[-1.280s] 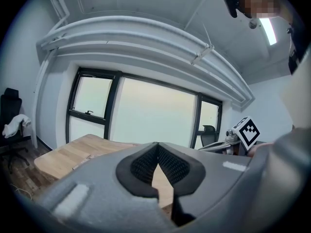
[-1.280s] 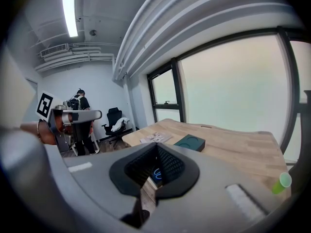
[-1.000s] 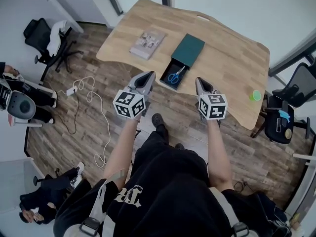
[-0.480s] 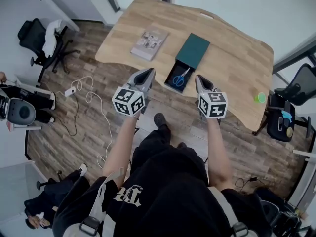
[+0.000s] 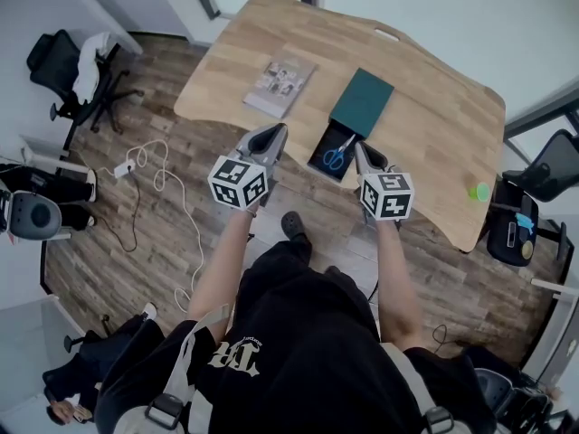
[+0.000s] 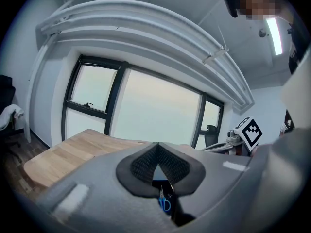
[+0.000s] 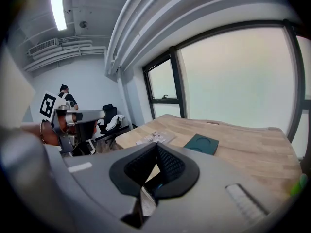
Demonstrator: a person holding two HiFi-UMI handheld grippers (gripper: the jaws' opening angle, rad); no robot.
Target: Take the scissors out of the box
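Scissors (image 5: 338, 154) lie in the open box (image 5: 322, 143) at the bench (image 5: 434, 134) near edge, handles nearest, blades angled away. Right gripper (image 5: 359, 148) is just beside the box, left gripper (image 5: 277, 132) farther off; both sets of fingers together, empty

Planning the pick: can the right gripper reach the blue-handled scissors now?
Probably yes: the blue-handled scissors lie uncovered in the open black box near the right gripper; its shut jaws must open.
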